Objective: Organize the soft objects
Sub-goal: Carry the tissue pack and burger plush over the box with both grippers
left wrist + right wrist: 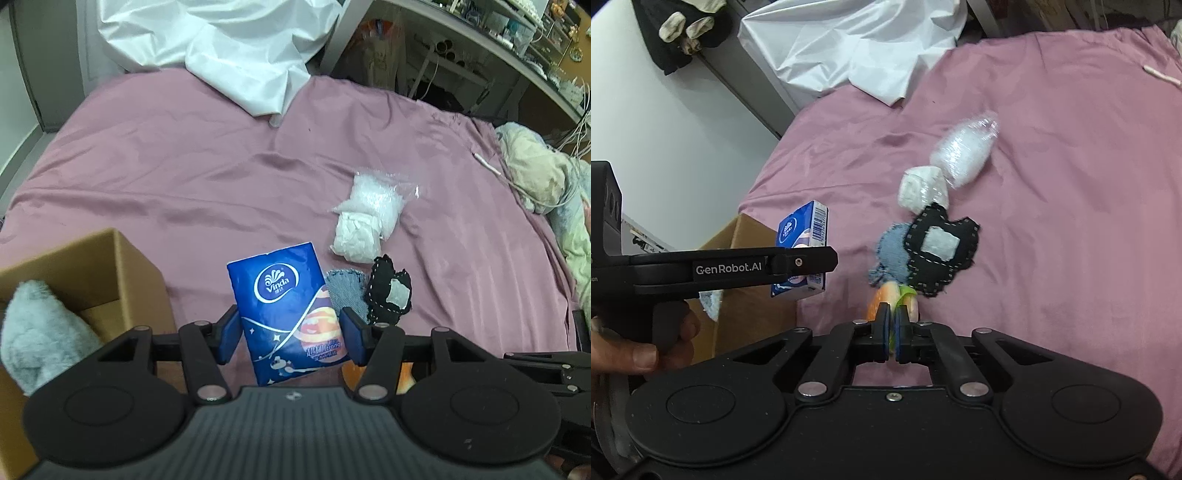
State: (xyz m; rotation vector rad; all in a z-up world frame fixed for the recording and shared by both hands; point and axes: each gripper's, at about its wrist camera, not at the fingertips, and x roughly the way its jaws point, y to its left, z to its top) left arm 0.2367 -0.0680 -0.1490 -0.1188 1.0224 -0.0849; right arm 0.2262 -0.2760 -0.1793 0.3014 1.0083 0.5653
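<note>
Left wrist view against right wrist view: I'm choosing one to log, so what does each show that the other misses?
Only the left wrist view shows the grey plush in the cardboard box. Only the right shows the right hand-held gripper shut on an orange-and-green soft toy, and the tissue pack's barcode side. Both show the blue tissue pack in the left hand-held gripper, and the black patch.
</note>
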